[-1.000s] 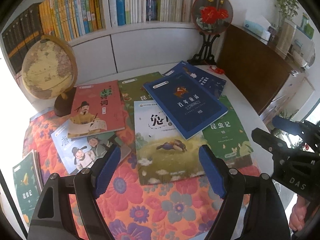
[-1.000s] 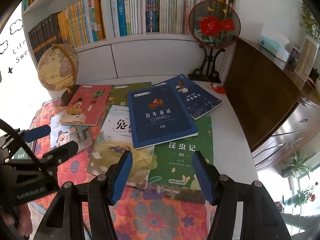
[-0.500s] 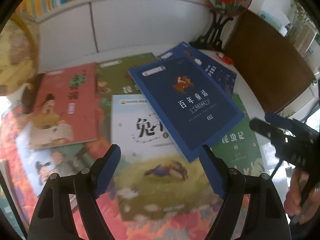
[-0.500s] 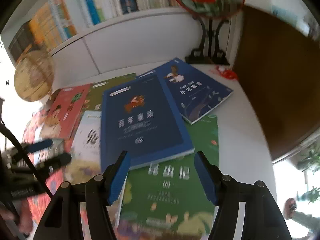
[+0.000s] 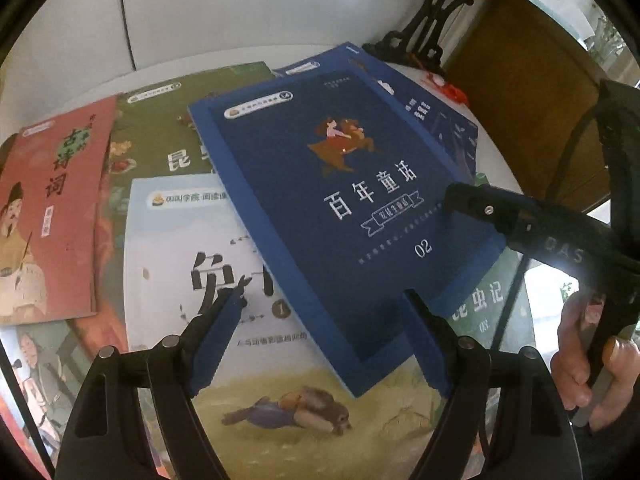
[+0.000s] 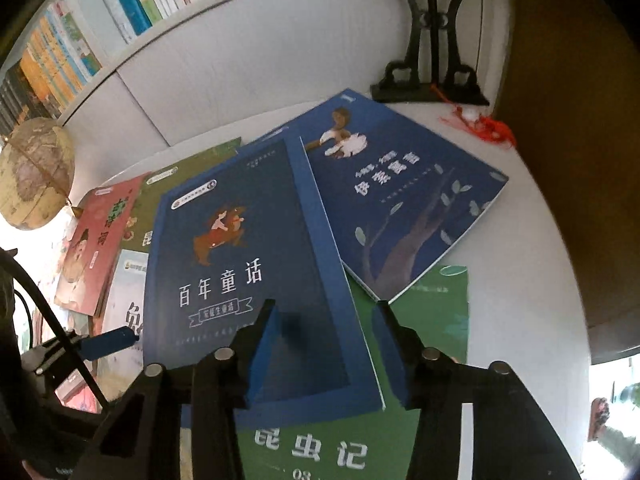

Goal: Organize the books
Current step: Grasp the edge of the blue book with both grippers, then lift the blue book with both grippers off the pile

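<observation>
Jaws closing: right gripper straddles the dark blue book's edge; left gripper gapes empty.
Seat pads squarely on that edge before lifting.

We see a navy book lettered white at centre frame, a coral-red book at left, a green book lower right.

The dark blue book on top reads 百年童话 in white, with 02 below it. The green book under it shows 昆虫记 and 03. The red book carries 古诗词 down its cover. The right gripper — its black body — bears the letters DAS. The second blue book's title is too blurred to read.
</observation>
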Tool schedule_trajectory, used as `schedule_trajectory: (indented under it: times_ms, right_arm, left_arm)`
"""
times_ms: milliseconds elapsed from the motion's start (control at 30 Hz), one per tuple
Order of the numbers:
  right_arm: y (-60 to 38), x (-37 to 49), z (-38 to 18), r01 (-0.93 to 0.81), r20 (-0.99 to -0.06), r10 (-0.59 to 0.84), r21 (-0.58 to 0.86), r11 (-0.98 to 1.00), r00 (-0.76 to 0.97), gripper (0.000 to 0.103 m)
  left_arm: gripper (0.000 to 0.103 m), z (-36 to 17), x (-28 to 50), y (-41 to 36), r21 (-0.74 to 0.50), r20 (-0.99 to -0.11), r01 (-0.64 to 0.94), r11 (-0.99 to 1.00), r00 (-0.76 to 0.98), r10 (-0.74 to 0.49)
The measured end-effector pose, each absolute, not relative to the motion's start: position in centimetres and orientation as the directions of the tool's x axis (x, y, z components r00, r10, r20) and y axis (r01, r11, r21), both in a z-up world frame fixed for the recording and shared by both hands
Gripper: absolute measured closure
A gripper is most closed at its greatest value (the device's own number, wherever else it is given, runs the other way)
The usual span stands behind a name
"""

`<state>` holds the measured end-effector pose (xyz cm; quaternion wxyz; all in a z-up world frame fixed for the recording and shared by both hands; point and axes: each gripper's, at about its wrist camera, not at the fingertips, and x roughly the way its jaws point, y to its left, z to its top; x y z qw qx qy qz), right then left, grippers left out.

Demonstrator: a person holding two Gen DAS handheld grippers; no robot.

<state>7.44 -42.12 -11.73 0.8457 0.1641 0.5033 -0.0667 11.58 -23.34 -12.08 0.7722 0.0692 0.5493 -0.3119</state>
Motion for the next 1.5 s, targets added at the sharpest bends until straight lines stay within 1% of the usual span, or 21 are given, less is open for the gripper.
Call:
schedule_trajectory:
  times_ms: [133,167,300,433,633,700,833,967,1067,1133,1200,1233,1300,1333,1400,1433,1467,1500]
  right_arm:
    - [-41.9,7.5,-12.3,0.266,-0.865,0.119,0.276,0.924,0.487,0.061]
    - [-41.7,7.4,-12.3,0.258,-0.863,0.135,0.29,0.922,0.488,0.061]
    - [-40.0,6.7,-12.1,0.23,-0.876,0.114,0.246,0.942,0.469,0.061]
    - [-38.7,4.7,-12.1,0.217,-0.875,0.156,0.28,0.935,0.458,0.061]
    - [-34.0,-0.6,-12.3,0.122,-0.895,0.172,0.241,0.963,0.412,0.06]
    - [-33.1,-2.5,-12.4,0.11,-0.895,0.188,0.252,0.961,0.404,0.06]
    - [-32.6,-4.3,-12.5,0.146,-0.9,0.14,0.217,0.965,0.414,0.06]
    - [-32.2,-4.3,-12.6,0.137,-0.897,0.152,0.228,0.964,0.416,0.06]
    - [-31.3,-4.4,-12.6,0.121,-0.89,0.17,0.241,0.963,0.423,0.061]
    - [-31.1,-4.6,-12.7,0.131,-0.887,0.16,0.238,0.962,0.434,0.061]
    - [-31.6,-4.8,-12.8,0.143,-0.876,0.185,0.273,0.951,0.447,0.061]
    - [-31.8,-4.9,-12.9,0.146,-0.87,0.198,0.291,0.945,0.452,0.06]
    - [-32.5,-5.1,-13.0,0.15,-0.851,0.238,0.342,0.928,0.467,0.059]
    - [-32.9,-5.1,-13.1,0.152,-0.84,0.26,0.37,0.916,0.476,0.058]
    - [-33.6,-5.4,-13.4,0.16,-0.81,0.311,0.438,0.884,0.496,0.056]
    - [-33.9,-5.4,-13.6,0.166,-0.799,0.329,0.463,0.871,0.503,0.056]
    - [-34.2,-5.4,-13.7,0.172,-0.788,0.345,0.486,0.857,0.509,0.056]
    - [-34.6,-5.4,-13.8,0.182,-0.775,0.364,0.514,0.838,0.517,0.056]
  left_arm:
    - [0.024,-12.0,11.4,-23.7,-0.253,-0.883,0.582,0.773,0.186,-0.43]
    - [0.022,-12.0,11.3,-23.6,-0.258,-0.882,0.588,0.767,0.18,-0.435]
    - [0.022,-12.0,10.7,-22.5,-0.273,-0.878,0.595,0.756,0.168,-0.449]
    - [0.022,-11.6,9.2,-20.3,-0.323,-0.868,0.581,0.748,0.134,-0.479]
    - [0.022,-11.9,3.3,-16.8,-0.338,-0.883,0.585,0.738,0.074,-0.463]
    - [0.022,-11.8,1.7,-15.9,-0.32,-0.887,0.585,0.745,0.092,-0.453]
    - [0.022,-12.0,0.6,-15.0,-0.254,-0.904,0.55,0.796,0.159,-0.398]
    - [0.022,-12.1,0.0,-15.8,-0.198,-0.91,0.587,0.785,0.186,-0.369]
    - [0.021,-12.0,0.0,-16.1,-0.201,-0.908,0.588,0.784,0.189,-0.374]
    - [0.021,-11.7,0.8,-15.7,-0.26,-0.896,0.555,0.79,0.166,-0.411]
    - [0.021,-11.1,1.8,-14.7,-0.361,-0.866,0.508,0.782,0.13,-0.483]
    - [0.021,-10.4,2.2,-14.0,-0.421,-0.836,0.485,0.766,0.12,-0.536]
    - [0.021,-8.5,2.9,-12.7,-0.539,-0.753,0.458,0.707,0.114,-0.648]
    - [0.02,-7.5,3.3,-12.0,-0.609,-0.694,0.44,0.659,0.106,-0.712]
    - [0.02,-6.6,4.0,-11.2,-0.717,-0.592,0.401,0.571,0.083,-0.802]
    - [0.02,-6.6,4.4,-11.3,-0.734,-0.574,0.392,0.554,0.077,-0.815]
    - [0.02,-6.8,4.6,-11.5,-0.731,-0.578,0.392,0.558,0.077,-0.812]
    - [0.02,-7.6,4.9,-12.1,-0.697,-0.616,0.401,0.595,0.09,-0.783]
